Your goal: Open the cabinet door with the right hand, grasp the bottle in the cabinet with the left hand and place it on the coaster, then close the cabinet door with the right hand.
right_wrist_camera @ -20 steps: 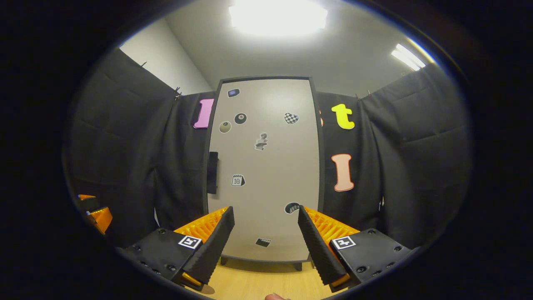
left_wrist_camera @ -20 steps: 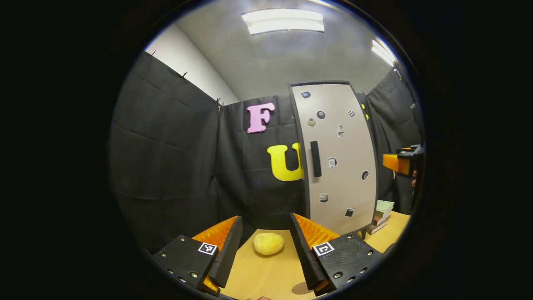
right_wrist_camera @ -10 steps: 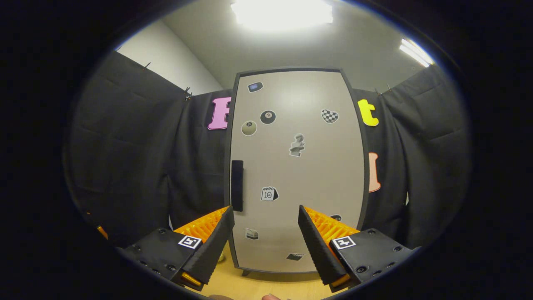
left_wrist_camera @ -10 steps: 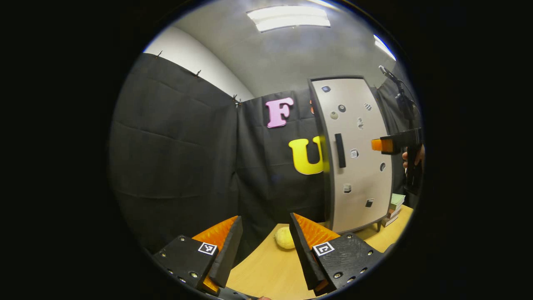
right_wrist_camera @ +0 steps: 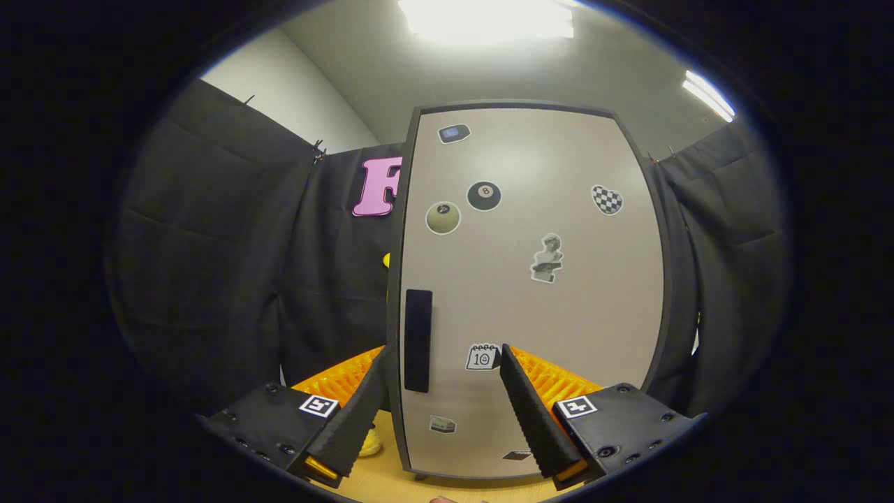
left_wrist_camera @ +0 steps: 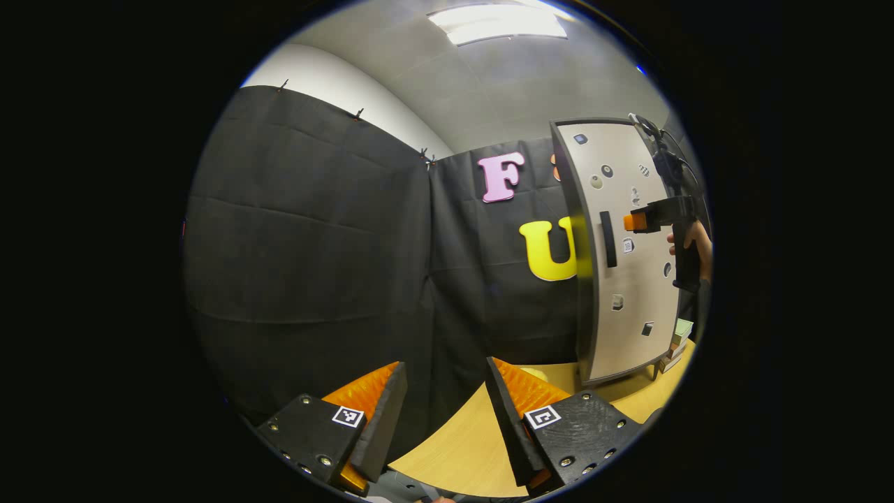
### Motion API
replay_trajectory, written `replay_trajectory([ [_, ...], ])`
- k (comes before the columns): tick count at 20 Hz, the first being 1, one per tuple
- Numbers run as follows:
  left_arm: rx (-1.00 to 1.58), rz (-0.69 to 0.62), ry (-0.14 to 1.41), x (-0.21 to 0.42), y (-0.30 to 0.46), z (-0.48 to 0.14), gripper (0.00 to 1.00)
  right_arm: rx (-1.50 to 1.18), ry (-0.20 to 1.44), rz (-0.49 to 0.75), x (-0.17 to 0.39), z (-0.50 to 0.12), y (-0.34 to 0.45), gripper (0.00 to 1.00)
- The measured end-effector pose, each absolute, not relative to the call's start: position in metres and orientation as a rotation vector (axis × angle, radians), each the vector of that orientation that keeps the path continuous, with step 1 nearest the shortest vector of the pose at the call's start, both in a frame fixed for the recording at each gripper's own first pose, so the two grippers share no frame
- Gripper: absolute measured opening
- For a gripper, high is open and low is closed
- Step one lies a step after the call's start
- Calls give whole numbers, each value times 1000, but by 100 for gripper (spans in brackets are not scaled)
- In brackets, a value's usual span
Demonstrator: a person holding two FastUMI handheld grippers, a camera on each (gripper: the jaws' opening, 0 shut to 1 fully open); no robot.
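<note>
- while the cabinet door (right_wrist_camera: 531,293) stands closed and flat to the right gripper (right_wrist_camera: 441,391), its dark handle (right_wrist_camera: 418,340) lies just ahead and a little left of the midline between the wide-apart fingers; the bottle is presumably behind that door, out of sight
- handle's long axis runs upright, near the door's left edge, so i judge the fingers must straddle it from either side
- right gripper (left_wrist_camera: 637,221), seen from the left gripper view, sits just beside the handle (left_wrist_camera: 608,239); the left gripper (left_wrist_camera: 438,412) hangs well apart over the table (left_wrist_camera: 461,450), jaws wide, empty
- door is smooth, matte, pale, dark-framed, dotted with stickers; handle a slim rectangular bar; table is light wood grain
</note>
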State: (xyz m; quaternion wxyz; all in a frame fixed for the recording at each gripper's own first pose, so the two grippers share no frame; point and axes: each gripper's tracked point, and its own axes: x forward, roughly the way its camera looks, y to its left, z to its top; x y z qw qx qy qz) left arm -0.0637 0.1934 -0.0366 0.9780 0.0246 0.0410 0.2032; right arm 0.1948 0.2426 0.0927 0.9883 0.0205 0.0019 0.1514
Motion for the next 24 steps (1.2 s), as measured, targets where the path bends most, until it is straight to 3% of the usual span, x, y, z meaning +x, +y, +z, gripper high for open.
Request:
replay_trajectory([
  [8,51,464,101,-80,219,-44,65,35,76,313,241,73,287,97],
  [10,50,476,106,-85,224,-45,65,50,107,303,252,69,291,91],
  [13,51,489,111,-93,232,-48,65,62,136,280,266,67,294,70],
  [15,50,496,111,-96,236,-49,65,56,166,300,270,64,301,69],
  [16,47,498,111,-96,239,-49,65,47,179,278,273,61,297,73],
  [17,42,499,114,-96,238,-51,65,45,195,278,276,59,298,54],
  [18,35,497,118,-96,238,-53,65,55,207,281,277,57,298,43],
  [19,29,496,121,-97,239,-55,65,61,227,286,277,52,300,47],
  [20,21,493,125,-96,239,-56,65,62,251,292,277,47,300,43],
  [21,13,489,128,-96,239,-57,65,64,276,295,278,41,300,47],
  [24,0,471,128,-96,238,-58,65,83,304,276,281,34,297,47],
])
